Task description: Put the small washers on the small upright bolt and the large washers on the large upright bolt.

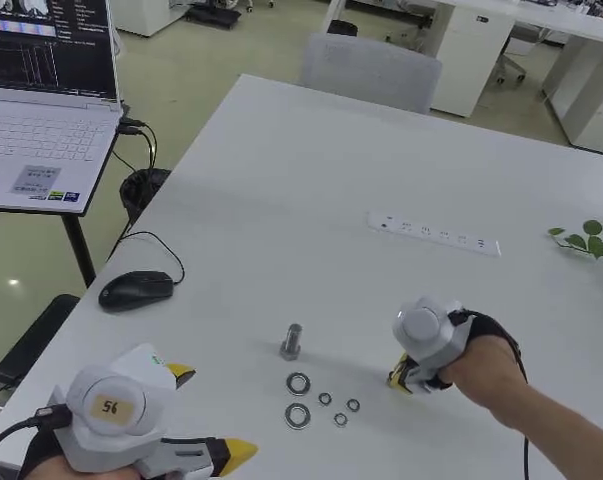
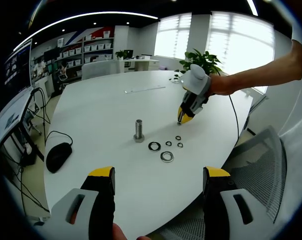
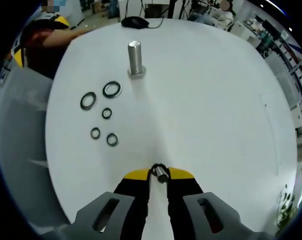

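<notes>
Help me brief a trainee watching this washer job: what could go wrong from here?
1. The right claw is shut on the small bolt; released off-vertical, it could topple and roll.
2. The small washers lie close together beside the large washers; a claw reaching for one may nudge its neighbours.
3. The large bolt stands free near them, so a sideways sweep could knock it over.

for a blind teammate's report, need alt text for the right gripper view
The right hand-held gripper is shut on a small bolt over the white table. Ahead stands a large upright bolt, with two large washers and three small washers lying flat beside it.
</notes>
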